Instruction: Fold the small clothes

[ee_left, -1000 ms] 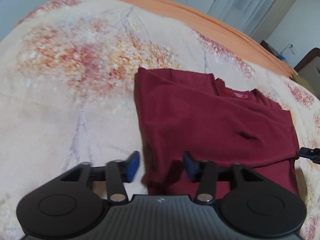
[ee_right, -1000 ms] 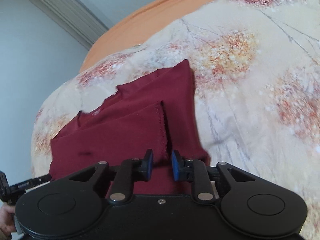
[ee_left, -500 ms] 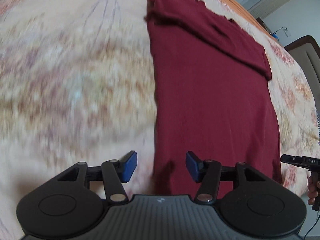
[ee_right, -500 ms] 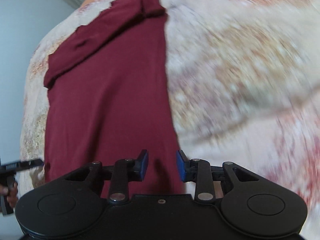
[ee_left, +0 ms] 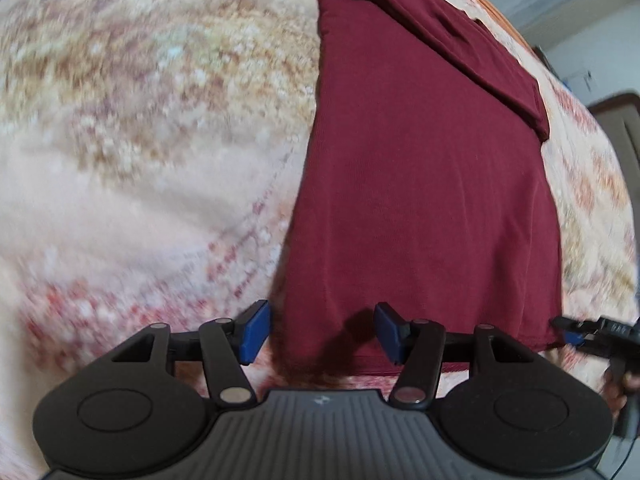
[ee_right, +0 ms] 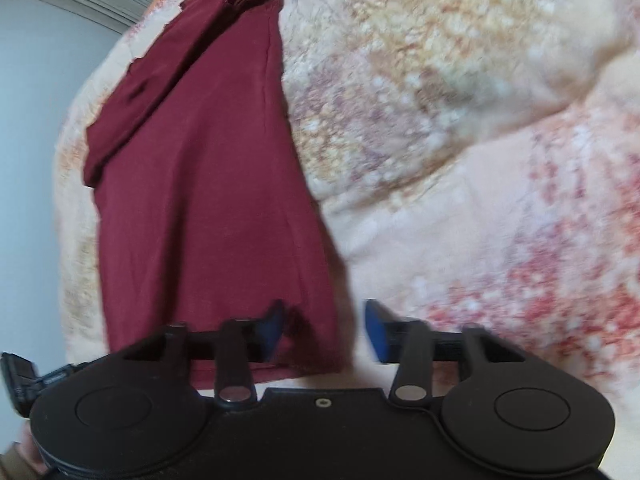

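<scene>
A dark red top [ee_left: 420, 180] lies flat on the floral bedspread [ee_left: 140, 160], folded into a long strip with its hem towards me. My left gripper [ee_left: 322, 332] is open over the hem's left corner. Its jaws are opening, the cloth's edge lies between them, and the blue pads do not touch it. In the right wrist view the same red top [ee_right: 200, 200] runs away from me. My right gripper [ee_right: 324, 328] is open astride the hem's right corner. Its jaws are closing with cloth between them, not pressed.
The bedspread [ee_right: 480, 160] spreads wide on both sides of the top. A hand [ee_left: 624, 384] and the other gripper's tip [ee_left: 592, 330] show at the right edge of the left wrist view. A pale wall [ee_right: 48, 60] stands beyond the bed.
Both grippers drew back from the folded far end of the top to its near hem. The right fingers stand wider apart than half a second ago.
</scene>
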